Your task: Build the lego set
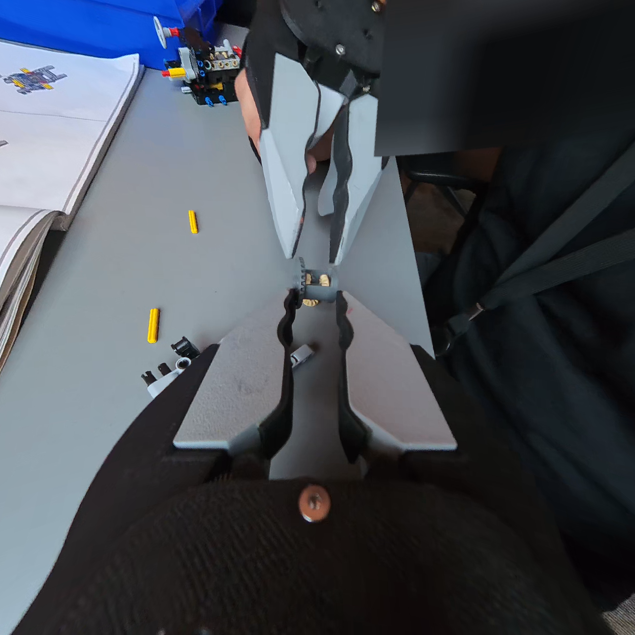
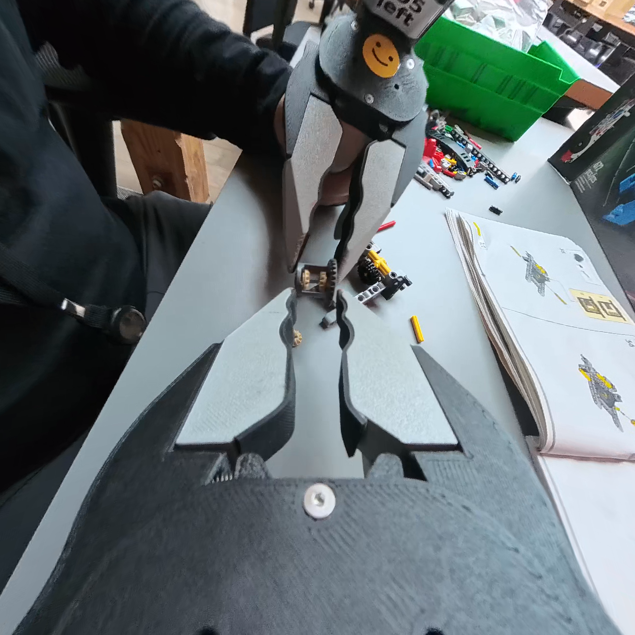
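The build looks early on. One small gear housing (image 1: 314,281) is assembled, with tan gears inside its frame. It hangs above the table (image 1: 206,165), right between the tips of the two tongs, which meet nose to nose. The left tongs (image 1: 315,294) and the right tongs (image 2: 315,294) are each closed to just the length of the housing. Each seems to pinch it at its ends, though which pair bears the weight I cannot tell. The housing's long axis runs crosswise to both tongs, from finger to finger. Its dark toothed ring (image 2: 331,275) sits at the end by the right tongs' right finger. Much seems left to do. A spare tan gear (image 2: 297,336) lies on the table under the right tongs' left finger. A yellow rod (image 2: 416,329) lies off to their right, and a yellow-and-black sub-assembly (image 2: 381,278) sits just past their tips. A larger part-built block (image 1: 209,75) stands far beyond the left tongs. The open booklet (image 2: 549,326) lies right of the right tongs, and a heap of loose pieces (image 2: 457,161) lies beyond it.
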